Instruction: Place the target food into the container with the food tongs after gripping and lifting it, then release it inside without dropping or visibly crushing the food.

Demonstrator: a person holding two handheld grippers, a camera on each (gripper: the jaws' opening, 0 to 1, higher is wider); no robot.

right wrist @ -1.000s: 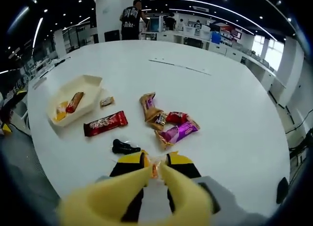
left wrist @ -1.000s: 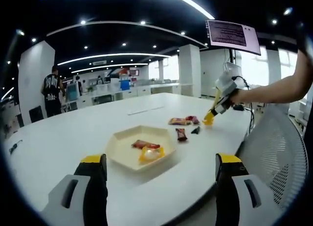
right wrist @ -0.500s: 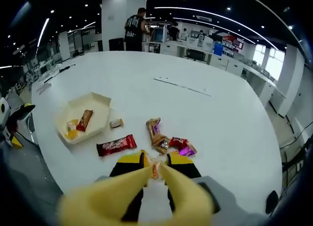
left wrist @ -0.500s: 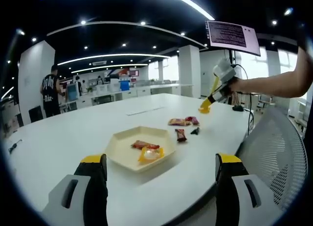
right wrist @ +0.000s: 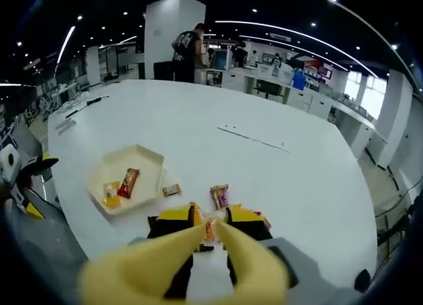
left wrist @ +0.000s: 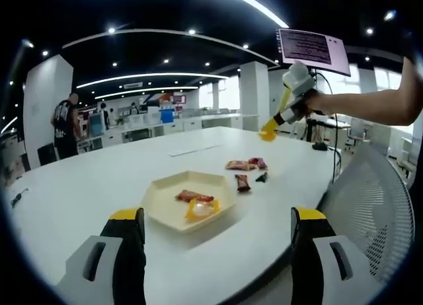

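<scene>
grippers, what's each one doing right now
Left gripper: open, holding nothing.
Right gripper: shut on the yellow tongs, which pinch a small orange snack.

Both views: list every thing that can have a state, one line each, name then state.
Tongs: closed on a small orange snack, held up off the table.
Right gripper: shut on the tongs, raised above the table.
Left gripper: open, holding nothing.
Tray: open, two snacks inside.
Loose snacks: lying flat on the table.
</scene>
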